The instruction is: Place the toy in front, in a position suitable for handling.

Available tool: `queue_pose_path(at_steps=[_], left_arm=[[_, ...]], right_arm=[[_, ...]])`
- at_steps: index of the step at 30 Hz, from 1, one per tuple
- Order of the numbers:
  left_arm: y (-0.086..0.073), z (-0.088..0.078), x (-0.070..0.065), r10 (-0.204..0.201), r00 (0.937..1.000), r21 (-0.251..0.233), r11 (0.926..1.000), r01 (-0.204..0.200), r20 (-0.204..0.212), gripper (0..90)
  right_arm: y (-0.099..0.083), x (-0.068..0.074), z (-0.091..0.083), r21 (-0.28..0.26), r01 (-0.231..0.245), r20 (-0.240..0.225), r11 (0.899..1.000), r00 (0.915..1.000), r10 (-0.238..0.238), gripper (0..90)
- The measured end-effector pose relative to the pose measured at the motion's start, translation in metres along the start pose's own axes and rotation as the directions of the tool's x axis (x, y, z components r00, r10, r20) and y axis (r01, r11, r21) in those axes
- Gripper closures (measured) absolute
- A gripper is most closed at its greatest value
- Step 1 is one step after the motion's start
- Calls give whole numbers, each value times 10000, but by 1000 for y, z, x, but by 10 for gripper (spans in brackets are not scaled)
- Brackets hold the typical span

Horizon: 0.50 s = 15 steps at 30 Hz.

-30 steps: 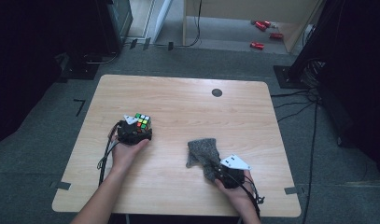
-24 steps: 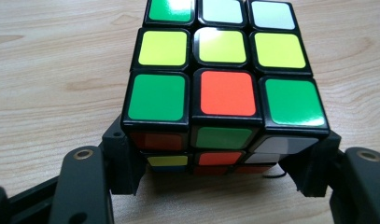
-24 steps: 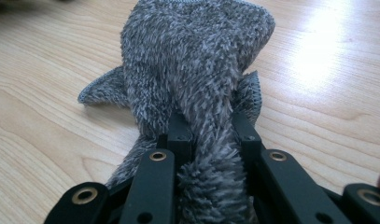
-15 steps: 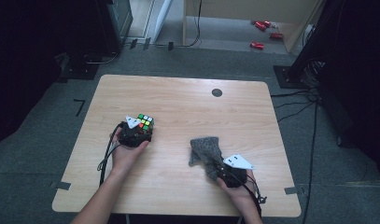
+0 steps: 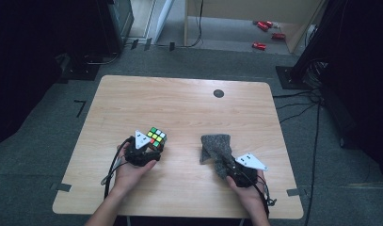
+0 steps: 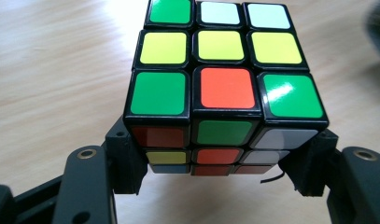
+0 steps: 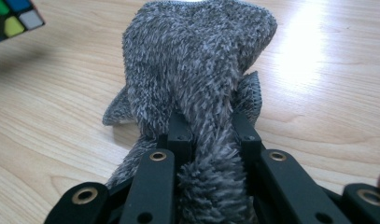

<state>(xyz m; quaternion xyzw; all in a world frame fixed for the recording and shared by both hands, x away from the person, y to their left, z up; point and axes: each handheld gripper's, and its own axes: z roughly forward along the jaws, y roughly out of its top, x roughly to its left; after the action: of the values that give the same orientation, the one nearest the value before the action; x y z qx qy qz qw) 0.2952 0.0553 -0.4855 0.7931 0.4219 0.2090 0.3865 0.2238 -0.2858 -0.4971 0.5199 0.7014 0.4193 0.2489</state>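
Now the left gripper (image 5: pixel 149 148) has its jaws clamped on the Rubik's cube (image 5: pixel 155 138), the right gripper (image 5: pixel 231 165) on the grey cloth (image 5: pixel 216 147) at its 3 o'clock; the worktop (image 5: pixel 179 103) lies bare toward 12.

We take the wooden table (image 5: pixel 179 108) as our landmark: on its far side, toward the right, we see a small dark round mark (image 5: pixel 219 93) set into the top. Beyond the table's far right corner we see three red objects (image 5: pixel 264 33) lying on the floor beside a wooden panel (image 5: pixel 236 19), and off its right edge black cables (image 5: pixel 316 108) trail across the grey carpet (image 5: pixel 52 155). Pieces of tape (image 5: pixel 62 187) lie on the carpet just by the table's near corners.
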Motion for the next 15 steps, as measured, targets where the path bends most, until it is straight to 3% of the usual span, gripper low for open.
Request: queue_pose_path(at_steps=[2,6,12,15], left_arm=[[-1,-1,-3,67,10000,-5,10000,-67,55,350],[-6,-5,-22,621,9976,-148,9980,-617,307,350],[-5,-8,-29,756,9956,-286,9968,-741,562,350],[-5,-9,-33,872,9937,-306,9959,-852,699,350]], right_arm=[[0,-1,-1,-16,-28,11,10000,10000,28,757],[2,-2,-4,-127,-75,75,9999,9999,76,757],[9,2,-11,-370,25,92,9993,10000,-21,756],[19,1,-12,-438,-308,-6,9986,9995,308,757]])
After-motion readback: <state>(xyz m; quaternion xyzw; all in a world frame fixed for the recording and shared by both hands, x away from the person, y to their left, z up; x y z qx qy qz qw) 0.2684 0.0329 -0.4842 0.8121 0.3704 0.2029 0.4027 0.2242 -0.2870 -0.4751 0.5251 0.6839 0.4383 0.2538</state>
